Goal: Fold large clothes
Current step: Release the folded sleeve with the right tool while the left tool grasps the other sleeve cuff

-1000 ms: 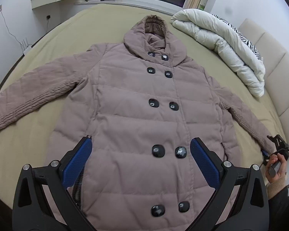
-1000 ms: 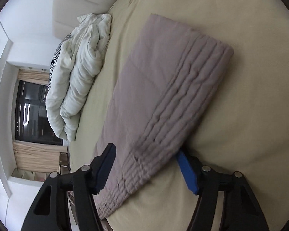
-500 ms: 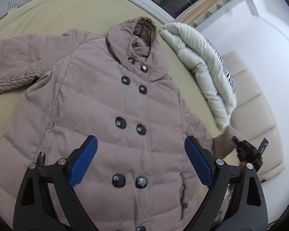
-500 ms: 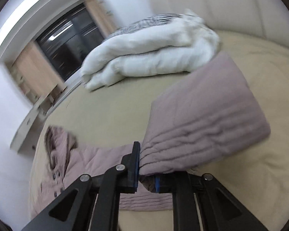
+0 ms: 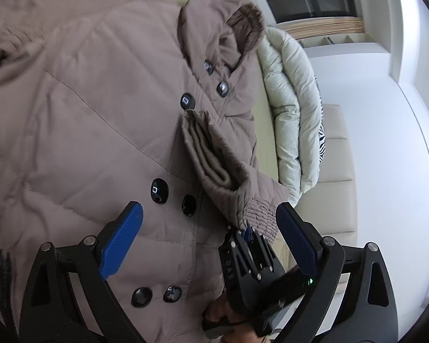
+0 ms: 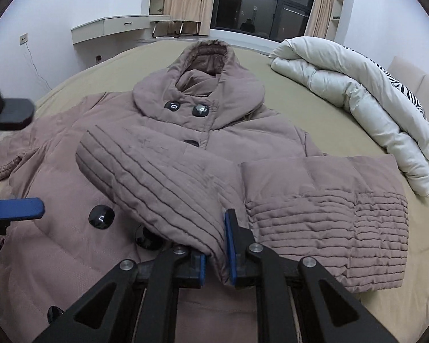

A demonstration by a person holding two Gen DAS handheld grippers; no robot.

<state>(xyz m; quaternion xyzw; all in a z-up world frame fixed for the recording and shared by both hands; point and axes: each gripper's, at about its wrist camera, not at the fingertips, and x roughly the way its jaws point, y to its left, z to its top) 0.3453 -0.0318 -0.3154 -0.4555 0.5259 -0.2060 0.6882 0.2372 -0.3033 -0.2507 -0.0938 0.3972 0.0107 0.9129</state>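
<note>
A mauve padded coat (image 5: 80,108) with a hood and dark buttons lies front up on a beige bed (image 6: 309,114). My right gripper (image 6: 218,253) is shut on the cuff of the coat's right-side sleeve (image 6: 163,177) and holds it folded across the coat's chest. In the left wrist view that gripper (image 5: 247,233) pinches the sleeve (image 5: 214,154) just above the buttons. My left gripper (image 5: 210,228) is open and empty, hovering over the coat's lower front, with the right gripper between its fingers. One left fingertip (image 6: 18,208) shows at the left of the right wrist view.
A rolled white duvet (image 6: 357,91) with a zebra-print side lies on the bed at the right, by the cream padded headboard (image 5: 329,183). A white wall desk (image 6: 111,25) and a dark window (image 6: 260,3) stand beyond the bed.
My right gripper closed on the sleeve cuff and carried it from the bed's right side over onto the coat's chest. My left gripper swung to the right, closer over the coat.
</note>
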